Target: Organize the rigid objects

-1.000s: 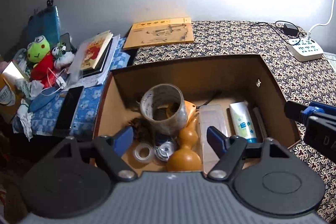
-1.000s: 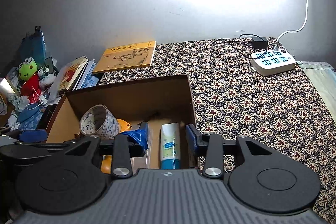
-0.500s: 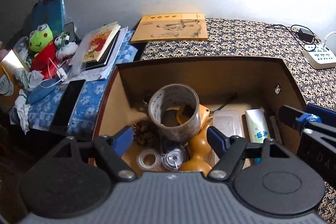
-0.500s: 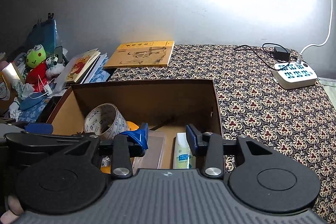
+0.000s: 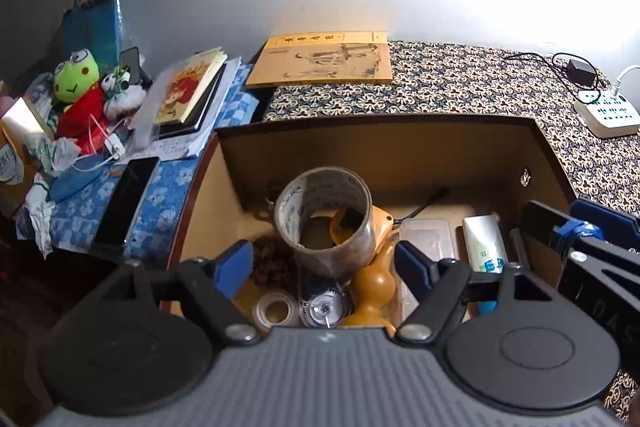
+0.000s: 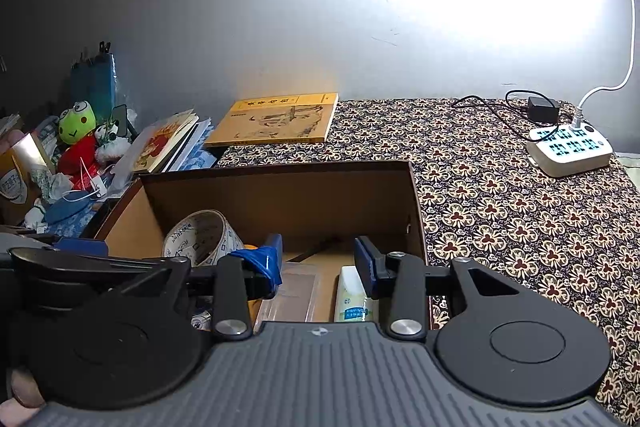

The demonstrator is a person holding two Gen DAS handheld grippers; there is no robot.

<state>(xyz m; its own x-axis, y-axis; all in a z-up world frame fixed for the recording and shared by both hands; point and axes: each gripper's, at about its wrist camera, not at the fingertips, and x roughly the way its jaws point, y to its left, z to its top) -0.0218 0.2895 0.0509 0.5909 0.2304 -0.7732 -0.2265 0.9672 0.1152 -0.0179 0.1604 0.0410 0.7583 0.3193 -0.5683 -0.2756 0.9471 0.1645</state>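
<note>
1. Here the left hand-held gripper (image 5: 324,263) hovers over the cardboard box (image 5: 380,131) with its jaws wide apart and nothing between them.
2. The big tape roll (image 5: 326,219) stands tilted in the middle of the box, leaning on the yellow gourd (image 5: 374,287), and it lies just ahead of the left jaws.
3. The right hand-held gripper (image 6: 318,263) is also open and empty; it hangs over the right part of the box, above the clear case (image 6: 296,291) and the white tube (image 6: 352,295).
4. To do the step well, I think the left jaws should come down straight on both sides of the tape roll wall, not on the gourd.
5. The small tape ring (image 5: 276,309) and the pine cone (image 5: 272,261) lie near, so a slow approach avoids pushing them.
</note>
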